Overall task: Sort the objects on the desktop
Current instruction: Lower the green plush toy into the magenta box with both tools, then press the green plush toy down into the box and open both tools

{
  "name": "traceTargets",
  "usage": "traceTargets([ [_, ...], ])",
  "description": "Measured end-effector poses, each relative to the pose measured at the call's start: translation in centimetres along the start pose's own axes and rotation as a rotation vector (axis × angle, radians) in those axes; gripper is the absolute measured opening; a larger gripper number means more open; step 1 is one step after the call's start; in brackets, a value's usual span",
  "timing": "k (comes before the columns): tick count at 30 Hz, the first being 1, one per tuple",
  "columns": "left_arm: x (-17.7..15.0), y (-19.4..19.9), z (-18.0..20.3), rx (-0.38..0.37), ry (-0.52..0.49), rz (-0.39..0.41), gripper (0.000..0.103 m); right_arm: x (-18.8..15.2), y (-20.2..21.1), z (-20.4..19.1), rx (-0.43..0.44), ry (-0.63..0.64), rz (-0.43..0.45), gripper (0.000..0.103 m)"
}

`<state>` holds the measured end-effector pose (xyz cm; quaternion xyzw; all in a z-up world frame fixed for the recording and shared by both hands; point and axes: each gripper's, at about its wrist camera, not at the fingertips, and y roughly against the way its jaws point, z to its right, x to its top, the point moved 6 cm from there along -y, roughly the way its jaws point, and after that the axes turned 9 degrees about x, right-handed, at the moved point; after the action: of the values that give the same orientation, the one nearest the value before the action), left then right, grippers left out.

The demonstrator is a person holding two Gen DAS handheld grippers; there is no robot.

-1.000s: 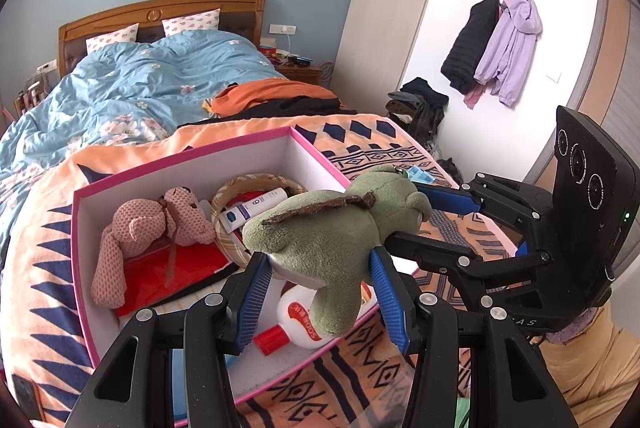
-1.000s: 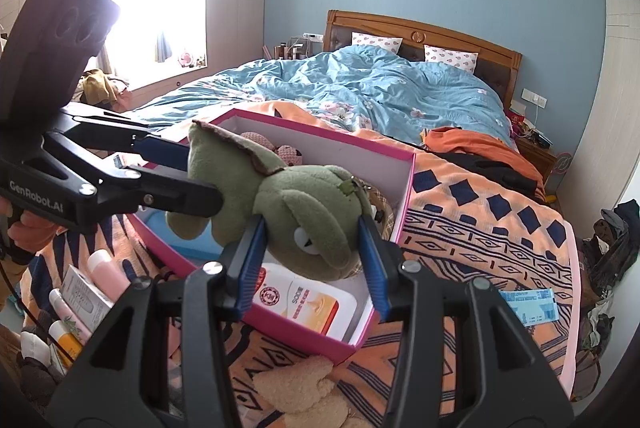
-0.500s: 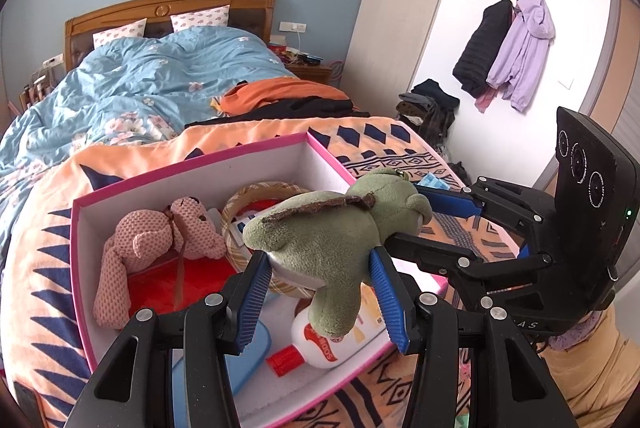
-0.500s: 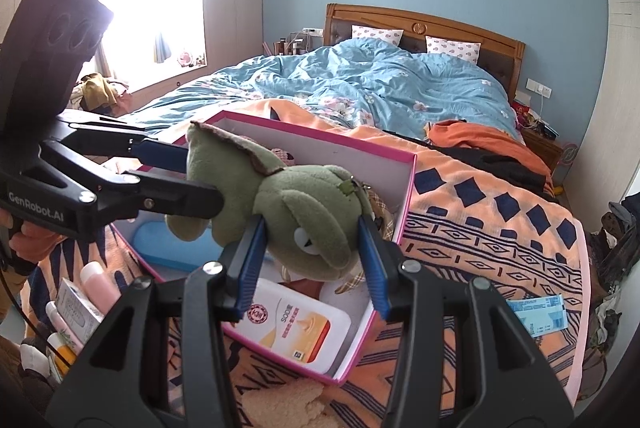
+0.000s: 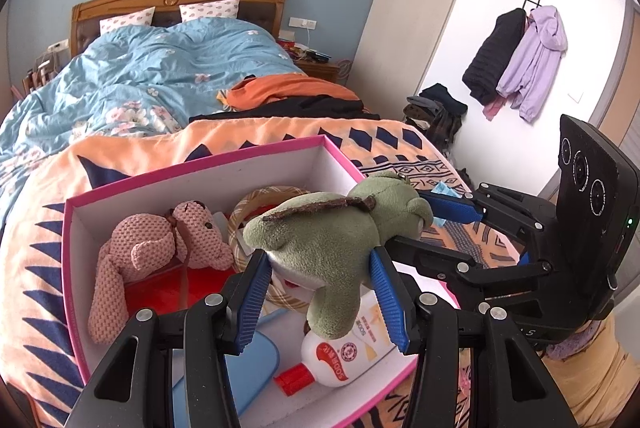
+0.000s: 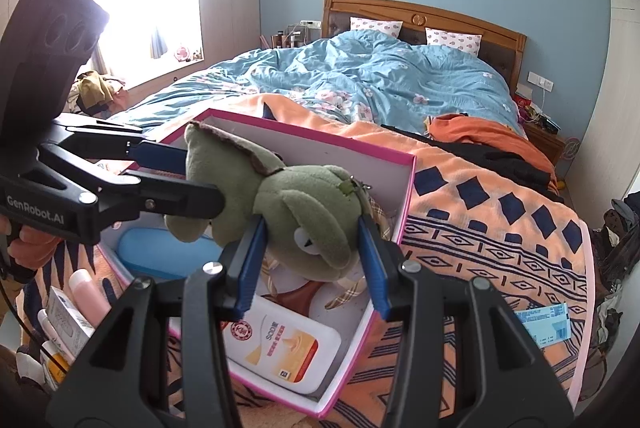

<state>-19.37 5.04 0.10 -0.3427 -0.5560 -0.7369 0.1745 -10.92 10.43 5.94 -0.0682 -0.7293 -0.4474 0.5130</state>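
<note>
**Green plush held by both grippers above the pink box**

Green plush toy (image 5: 320, 240), soft, with a brown stitched strip along its back, hangs in the air directly over the open pink-rimmed cardboard box (image 5: 192, 170) with white inner walls. It touches nothing in the box.

Left gripper (image 5: 318, 302): blue ribbed pads pinch the toy's rear body, one on each side; a limb dangles between the fingers. Right gripper (image 6: 312, 268): blue pads pinch the toy's head, eye showing between them. In the left wrist view the right gripper reaches in from the right side of the box, its pads on the head.

Inside the box, below the toy: white plastic lotion bottle (image 5: 344, 352) with red cap and orange label, lying flat at the near wall. Beside it, toward the near left corner, a flat light-blue oval case (image 5: 248, 364). At the left wall, a pink knitted bear (image 5: 160, 252) lying on a red sheet (image 5: 160, 292). Behind the toy, a woven plaid basket (image 5: 256, 200), partly hidden.

Box sits on an orange blanket with navy geometric pattern (image 6: 500, 228), spread over the bed. Outside the box's left wall in the right wrist view: small tubes and cartons (image 6: 72, 308). On the blanket to the box's right, a blue paper slip (image 6: 544, 320).
</note>
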Motion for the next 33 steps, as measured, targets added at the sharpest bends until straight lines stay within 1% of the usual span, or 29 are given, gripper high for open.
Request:
traceTargets([
  [8, 0.4, -1.3, -0.7, -0.006, 0.037, -0.021, 0.051, 0.4, -1.3, 0.7, -0.007, -0.001, -0.026, 0.048],
  [23, 0.9, -3.4, -1.9, 0.031, 0.063, -0.054, 0.051, 1.1, -4.2, 1.8, -0.024, 0.008, -0.077, 0.048],
  [33, 1.0, -4.9, -2.5, 0.048, 0.083, -0.082, 0.051, 1.0, -6.0, 2.6, -0.040, 0.029, -0.135, 0.048],
])
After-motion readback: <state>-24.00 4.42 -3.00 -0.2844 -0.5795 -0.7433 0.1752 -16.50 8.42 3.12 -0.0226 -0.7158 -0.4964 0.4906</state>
